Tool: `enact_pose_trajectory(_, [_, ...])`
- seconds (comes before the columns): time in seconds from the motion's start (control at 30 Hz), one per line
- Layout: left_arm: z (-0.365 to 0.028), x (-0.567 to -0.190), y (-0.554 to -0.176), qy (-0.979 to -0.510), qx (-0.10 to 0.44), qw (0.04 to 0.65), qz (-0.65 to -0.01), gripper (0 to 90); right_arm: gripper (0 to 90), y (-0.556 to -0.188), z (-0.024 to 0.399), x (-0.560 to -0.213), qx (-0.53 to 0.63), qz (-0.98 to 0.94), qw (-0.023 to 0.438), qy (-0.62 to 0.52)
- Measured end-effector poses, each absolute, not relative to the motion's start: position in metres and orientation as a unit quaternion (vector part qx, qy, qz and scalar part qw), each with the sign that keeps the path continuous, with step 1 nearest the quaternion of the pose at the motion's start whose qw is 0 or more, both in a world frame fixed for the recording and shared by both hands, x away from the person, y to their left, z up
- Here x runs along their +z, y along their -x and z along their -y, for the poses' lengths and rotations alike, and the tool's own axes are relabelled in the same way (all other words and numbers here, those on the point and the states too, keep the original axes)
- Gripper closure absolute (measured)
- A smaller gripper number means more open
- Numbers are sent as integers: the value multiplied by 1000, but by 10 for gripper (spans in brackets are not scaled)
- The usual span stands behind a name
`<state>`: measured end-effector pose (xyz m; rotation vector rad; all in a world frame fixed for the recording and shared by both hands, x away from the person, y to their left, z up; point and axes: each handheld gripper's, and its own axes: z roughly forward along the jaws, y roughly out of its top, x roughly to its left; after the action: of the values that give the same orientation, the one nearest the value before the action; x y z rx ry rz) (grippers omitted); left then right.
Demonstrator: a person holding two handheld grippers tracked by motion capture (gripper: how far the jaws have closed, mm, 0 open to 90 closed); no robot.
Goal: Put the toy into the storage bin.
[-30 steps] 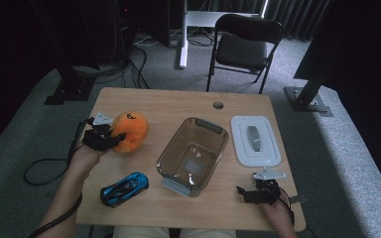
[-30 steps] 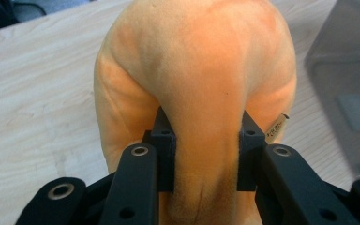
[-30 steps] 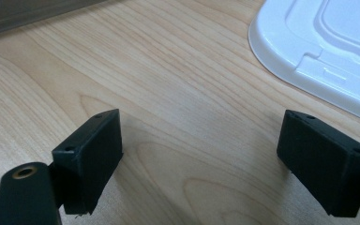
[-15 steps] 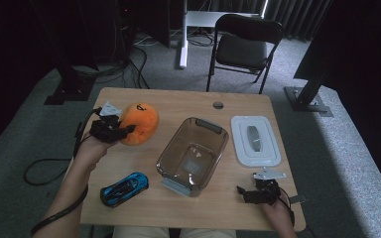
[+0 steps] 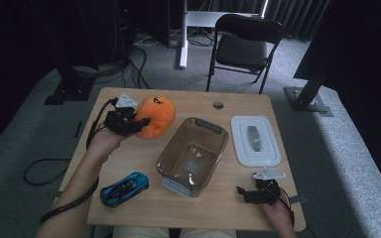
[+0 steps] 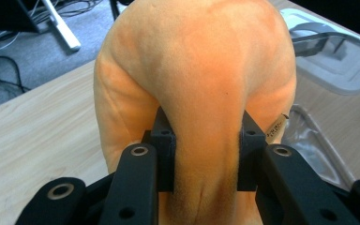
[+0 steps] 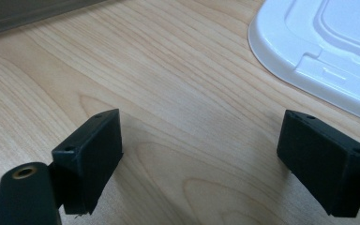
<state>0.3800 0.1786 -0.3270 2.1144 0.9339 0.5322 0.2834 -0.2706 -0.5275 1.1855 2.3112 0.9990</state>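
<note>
An orange plush toy hangs above the table's back left, pinched by my left gripper, which is shut on it. In the left gripper view the plush bulges out between the two black pads, squeezed into a narrow fold. A clear brown-tinted container stands empty at the table's middle, just right of the plush. My right gripper rests low near the front right edge, its jaws wide apart over bare wood with nothing between them.
A white lid lies flat at the right, its corner showing in the right gripper view. A blue toy car sits at the front left. A black chair and stand bases are on the floor beyond the table.
My left gripper has lifted the orange plush off the table and carried it up and to the right, toward the container. The right gripper has stayed still.
</note>
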Motion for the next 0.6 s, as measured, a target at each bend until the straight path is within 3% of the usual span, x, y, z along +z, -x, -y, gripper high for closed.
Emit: enact_pose_trajectory(0.6, [-122, -322, -392, -850, 184, 381, -313, 695, 139, -283, 271, -528, 354, -817, 178, -419])
